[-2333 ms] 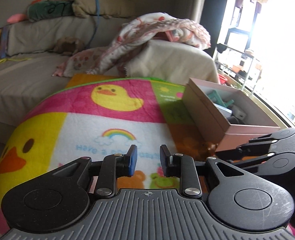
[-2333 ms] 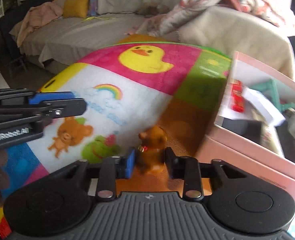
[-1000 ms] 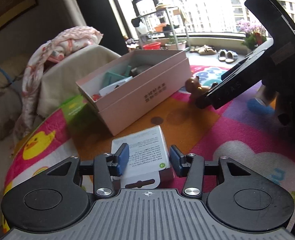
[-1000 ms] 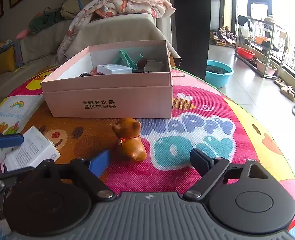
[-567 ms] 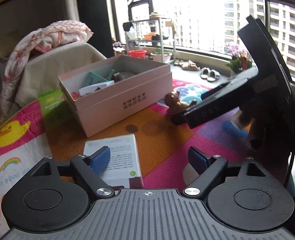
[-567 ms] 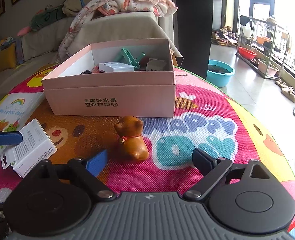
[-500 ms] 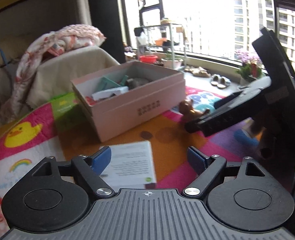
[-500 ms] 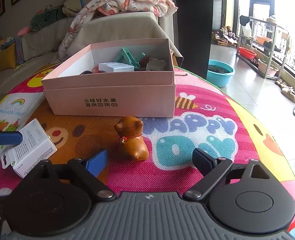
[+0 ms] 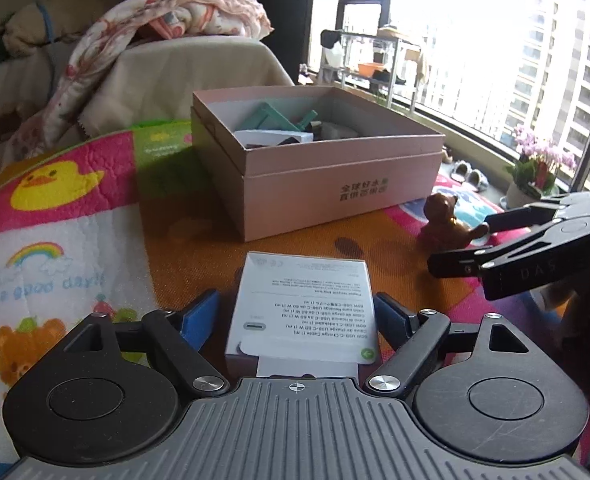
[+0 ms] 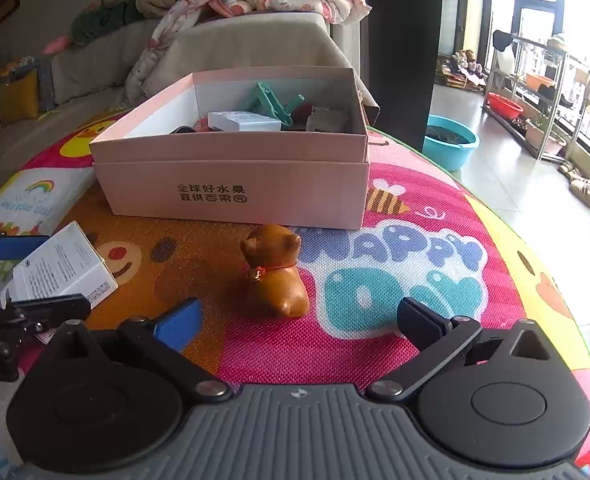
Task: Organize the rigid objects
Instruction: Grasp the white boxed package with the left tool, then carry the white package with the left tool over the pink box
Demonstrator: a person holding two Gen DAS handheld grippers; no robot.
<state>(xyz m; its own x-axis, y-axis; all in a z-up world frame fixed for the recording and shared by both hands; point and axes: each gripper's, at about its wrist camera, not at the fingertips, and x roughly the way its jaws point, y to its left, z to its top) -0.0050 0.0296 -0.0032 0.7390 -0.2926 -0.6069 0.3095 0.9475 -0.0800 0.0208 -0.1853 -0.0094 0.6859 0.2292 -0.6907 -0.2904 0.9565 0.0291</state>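
A white cable box (image 9: 303,304) lies on the play mat between the open fingers of my left gripper (image 9: 297,316), apart from both pads; it also shows in the right wrist view (image 10: 61,266). A brown bear figurine (image 10: 275,276) stands on the mat just ahead of my open, empty right gripper (image 10: 299,320); the left wrist view shows the figurine (image 9: 445,222) too. An open pink cardboard box (image 10: 235,184) holds a green clip, a white box and other small items; it also shows in the left wrist view (image 9: 315,184).
The colourful play mat (image 10: 395,256) covers a round table. A sofa with blankets (image 10: 255,20) stands behind it. A blue basin (image 10: 451,144) and a shelf rack (image 10: 535,92) stand on the floor at right.
My left gripper has swung toward the white cable box and now straddles it with the fingers open. My right gripper has stayed open behind the bear figurine.
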